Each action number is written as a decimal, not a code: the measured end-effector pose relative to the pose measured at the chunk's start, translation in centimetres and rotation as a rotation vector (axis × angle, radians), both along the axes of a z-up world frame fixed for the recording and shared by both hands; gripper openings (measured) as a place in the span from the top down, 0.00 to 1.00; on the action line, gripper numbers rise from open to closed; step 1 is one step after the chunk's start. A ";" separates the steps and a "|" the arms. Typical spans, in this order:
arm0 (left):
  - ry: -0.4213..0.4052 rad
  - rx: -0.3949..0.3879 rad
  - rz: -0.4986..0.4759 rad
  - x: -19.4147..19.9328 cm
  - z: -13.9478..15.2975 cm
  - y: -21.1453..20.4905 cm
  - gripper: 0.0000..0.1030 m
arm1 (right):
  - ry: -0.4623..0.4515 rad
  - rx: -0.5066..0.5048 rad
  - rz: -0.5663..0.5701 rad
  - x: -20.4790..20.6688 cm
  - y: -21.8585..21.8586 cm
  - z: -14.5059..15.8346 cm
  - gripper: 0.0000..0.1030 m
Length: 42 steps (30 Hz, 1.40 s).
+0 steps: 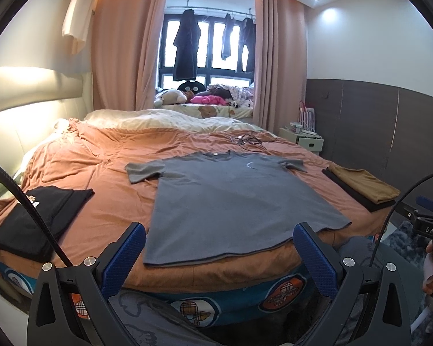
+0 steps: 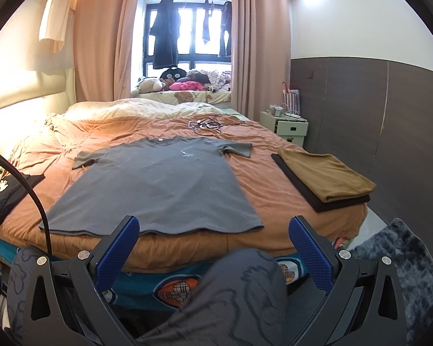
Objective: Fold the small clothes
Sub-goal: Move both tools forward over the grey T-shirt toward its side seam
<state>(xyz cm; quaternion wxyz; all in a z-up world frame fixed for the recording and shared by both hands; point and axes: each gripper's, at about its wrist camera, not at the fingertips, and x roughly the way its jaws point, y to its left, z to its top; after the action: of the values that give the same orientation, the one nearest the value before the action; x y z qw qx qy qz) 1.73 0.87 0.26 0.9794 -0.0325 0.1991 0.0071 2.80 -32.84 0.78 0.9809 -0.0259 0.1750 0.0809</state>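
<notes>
Tee (image 1: 231,199), grey, left wrist view: lies spread flat and face up on the bed (image 1: 101,155), hem toward the near edge, collar toward the window, both short sleeves out to the sides; no fold in it yet. Knit looks thin and matte, smooth over the body, with a small pale mark on the chest. Left gripper (image 1: 219,255): jaws wide apart, blue ribbed pads, holding nothing, poised off the bed's near edge just short of the hem. Black garment (image 1: 34,219), with a white print, lies to the left, apparently folded, though whether it is finished or waiting cannot be told. Stack (image 1: 363,187) to the right: tan piece on black piece, squared flat, judged as folded work. Bed cover is orange, soft and creased. Right wrist view: tee (image 2: 153,184) shows the same flat outline, hem wavy at the mattress edge. Right gripper (image 2: 216,245): jaws wide, empty, off the near edge and apart from the cloth. Stack (image 2: 326,178) has crisp, thick edges. Black garment (image 2: 8,193) is at far left. Judgement: current tee is laid out and unfolded, so all its folds remain.
</notes>
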 end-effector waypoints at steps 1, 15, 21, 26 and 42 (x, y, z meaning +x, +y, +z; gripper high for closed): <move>-0.001 0.003 0.004 0.3 0.1 0.0 0.00 | -0.002 0.002 0.005 0.4 0.0 0.0 0.00; 0.010 -0.019 0.066 6.4 1.2 2.0 0.00 | 0.022 0.020 0.064 7.3 0.6 0.1 0.00; 0.026 -0.039 0.109 9.3 1.2 3.8 0.00 | 0.042 0.014 0.104 11.1 1.5 0.3 0.00; 0.074 -0.036 0.128 12.8 0.7 5.1 0.03 | 0.067 0.027 0.128 14.8 2.5 0.3 0.00; 0.189 -0.066 0.163 22.0 -1.0 9.7 0.14 | 0.159 0.027 0.175 24.9 6.3 1.7 0.00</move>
<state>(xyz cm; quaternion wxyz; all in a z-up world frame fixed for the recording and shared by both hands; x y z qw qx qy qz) 23.72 10.53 -0.71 0.9508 -0.0802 0.2874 0.0833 27.73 -26.56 2.46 0.9534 -0.0215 0.2481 0.1702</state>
